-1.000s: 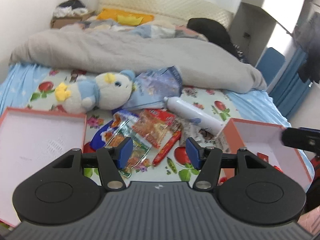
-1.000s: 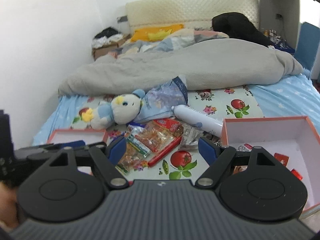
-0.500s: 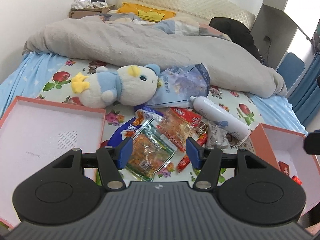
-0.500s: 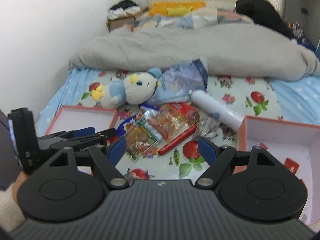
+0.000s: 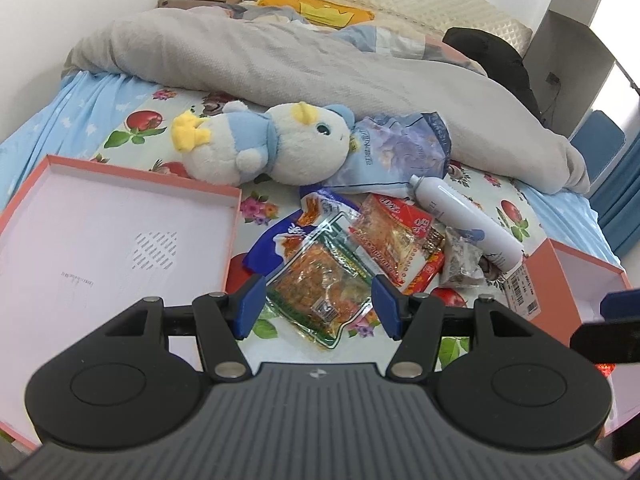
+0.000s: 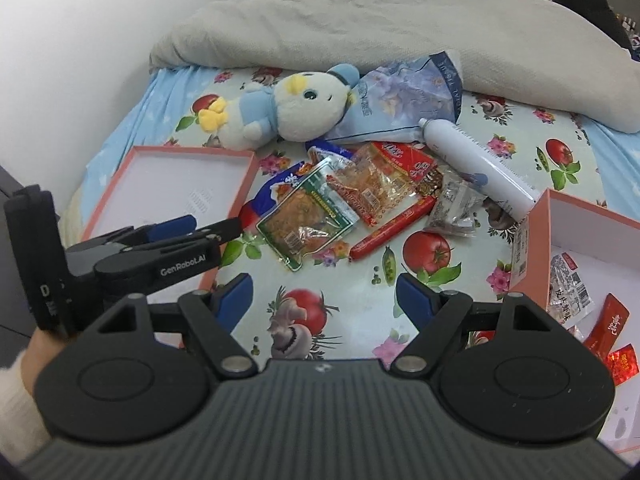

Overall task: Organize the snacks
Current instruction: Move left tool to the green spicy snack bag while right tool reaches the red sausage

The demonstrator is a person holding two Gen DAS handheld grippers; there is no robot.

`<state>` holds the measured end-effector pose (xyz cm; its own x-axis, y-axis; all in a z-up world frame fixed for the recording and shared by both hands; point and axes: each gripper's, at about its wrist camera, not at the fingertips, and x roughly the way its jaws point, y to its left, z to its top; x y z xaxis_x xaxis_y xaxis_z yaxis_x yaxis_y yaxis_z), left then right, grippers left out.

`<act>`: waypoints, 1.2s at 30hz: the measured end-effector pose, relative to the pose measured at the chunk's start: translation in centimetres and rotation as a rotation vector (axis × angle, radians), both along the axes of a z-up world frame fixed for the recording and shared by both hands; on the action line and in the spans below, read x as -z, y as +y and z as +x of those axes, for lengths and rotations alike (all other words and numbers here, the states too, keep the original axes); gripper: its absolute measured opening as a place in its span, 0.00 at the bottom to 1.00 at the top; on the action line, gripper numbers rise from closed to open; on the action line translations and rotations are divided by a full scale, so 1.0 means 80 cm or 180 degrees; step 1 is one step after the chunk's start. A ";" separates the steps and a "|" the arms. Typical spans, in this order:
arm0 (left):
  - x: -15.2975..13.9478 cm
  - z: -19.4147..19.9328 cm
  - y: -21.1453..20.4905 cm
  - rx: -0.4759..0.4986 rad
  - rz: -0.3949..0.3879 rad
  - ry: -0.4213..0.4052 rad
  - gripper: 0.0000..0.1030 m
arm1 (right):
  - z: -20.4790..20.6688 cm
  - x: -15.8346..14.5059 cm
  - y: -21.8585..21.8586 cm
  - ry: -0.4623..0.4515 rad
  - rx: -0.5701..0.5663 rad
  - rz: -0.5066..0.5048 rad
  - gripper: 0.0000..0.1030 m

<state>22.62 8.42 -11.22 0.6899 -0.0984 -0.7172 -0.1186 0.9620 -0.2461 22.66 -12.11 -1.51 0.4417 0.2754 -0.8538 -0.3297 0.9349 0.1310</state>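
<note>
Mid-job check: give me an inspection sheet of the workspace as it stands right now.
Surface: bed sheet with fruit print, grey duvet bunched behind.
Job's things: snack packets piled mid-bed, red sausage stick at the pile's edge; right-hand box holds a few packets; left-hand box holds none.
Clutter: plush toy, tissue pack, white spray can.
Grippers: left gripper open, green-edged packet framed between its fingers, contact unclear; right gripper open over bare sheet.
Cables: nothing seen.
Surroundings: white wall, headboard, dark clothing.
</note>
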 end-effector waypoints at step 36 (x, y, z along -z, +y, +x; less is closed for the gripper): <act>0.120 0.081 -0.031 0.1057 0.0539 0.0449 0.89 | 0.097 0.187 -0.049 0.0219 0.0891 0.0628 0.73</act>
